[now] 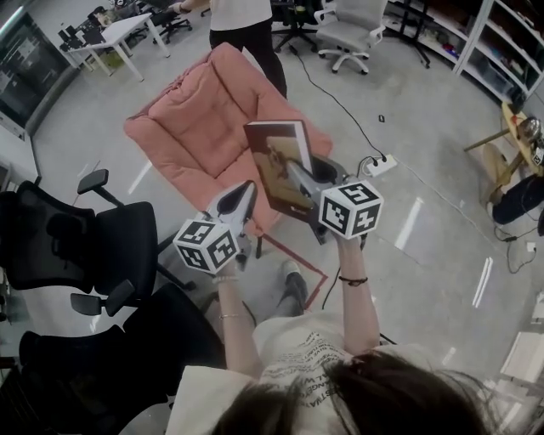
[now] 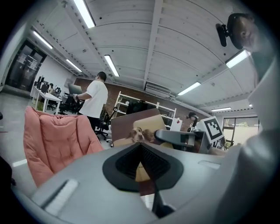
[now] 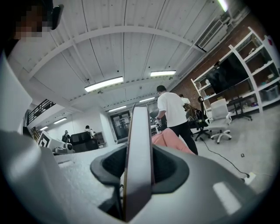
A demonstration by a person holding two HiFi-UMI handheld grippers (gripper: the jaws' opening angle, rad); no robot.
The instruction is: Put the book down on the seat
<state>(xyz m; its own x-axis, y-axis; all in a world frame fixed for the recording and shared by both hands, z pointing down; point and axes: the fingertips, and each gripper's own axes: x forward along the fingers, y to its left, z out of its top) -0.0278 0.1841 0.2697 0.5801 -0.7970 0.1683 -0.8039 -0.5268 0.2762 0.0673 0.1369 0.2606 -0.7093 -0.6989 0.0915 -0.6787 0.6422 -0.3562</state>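
A brown hardcover book [image 1: 279, 166] with a tan picture of a dog on its cover stands upright in the air, its white page edges at the top. In the head view it hangs over the front right part of a pink, thickly padded seat [image 1: 200, 127] and does not rest on the cushion.

The right gripper [image 1: 297, 176] has its jaws clamped on the book. In the right gripper view the pale page edge runs straight up between the dark pads, which press on it from both sides.

The left gripper [image 1: 244, 194] is just beside the book's lower left edge (whether it touches the cover cannot be told). Its jaws are drawn together with nothing clamped in them, and in the left gripper view the cover shows beyond them through the hollow of the pads.

Behind the seat stands a person in a white top and dark trousers [image 1: 242, 21]. Black office chairs [image 1: 93, 246] stand left of the seat. A white power strip [image 1: 378, 166] lies on the grey floor to its right, and a grey swivel chair [image 1: 348, 30] stands further back.
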